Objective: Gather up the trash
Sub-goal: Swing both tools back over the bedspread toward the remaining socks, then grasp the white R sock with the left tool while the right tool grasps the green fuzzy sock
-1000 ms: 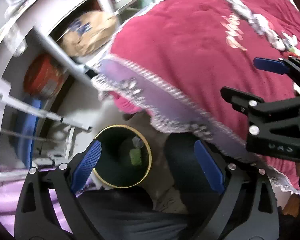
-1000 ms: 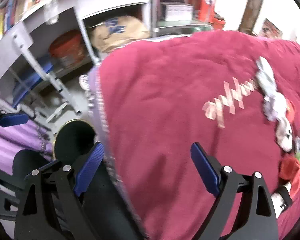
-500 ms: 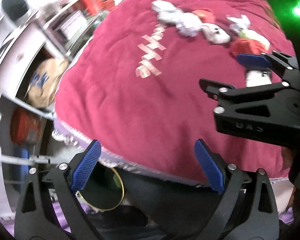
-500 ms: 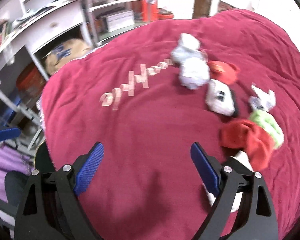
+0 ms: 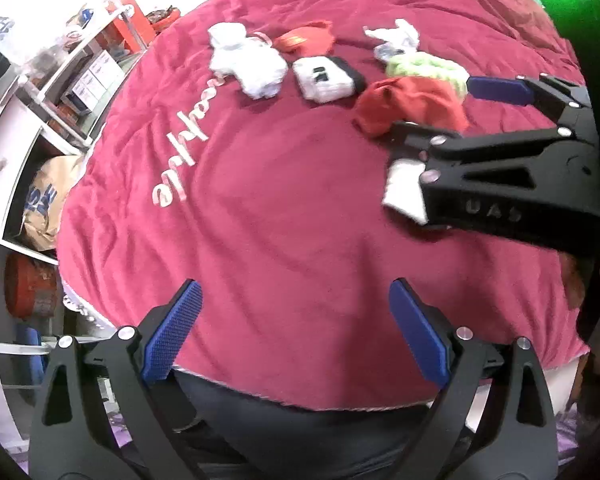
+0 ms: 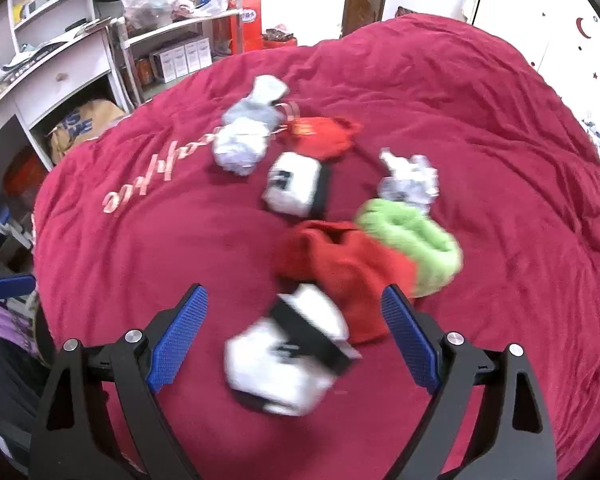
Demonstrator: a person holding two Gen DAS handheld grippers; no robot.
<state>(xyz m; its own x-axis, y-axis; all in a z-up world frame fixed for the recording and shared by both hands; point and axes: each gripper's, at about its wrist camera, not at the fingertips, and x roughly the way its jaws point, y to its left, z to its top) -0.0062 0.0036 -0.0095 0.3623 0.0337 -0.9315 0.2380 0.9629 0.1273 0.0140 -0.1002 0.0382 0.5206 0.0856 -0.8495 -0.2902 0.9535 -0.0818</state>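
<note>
- Right wrist view: right gripper (image 6: 294, 336) spread wide, nothing pinched, above the crimson bedspread (image 6: 480, 128).
- Blurred white-and-black packet (image 6: 288, 364) on the bedspread between the blue pads, touching neither; long axis slanting from lower left up to the right.
- Just beyond that packet: red bag (image 6: 340, 264), green bag (image 6: 412, 236), second white-and-black packet (image 6: 296, 184).
- Left gripper (image 5: 296, 336) likewise spread, empty, over the bedspread's near edge, well short of the packet.
</note>
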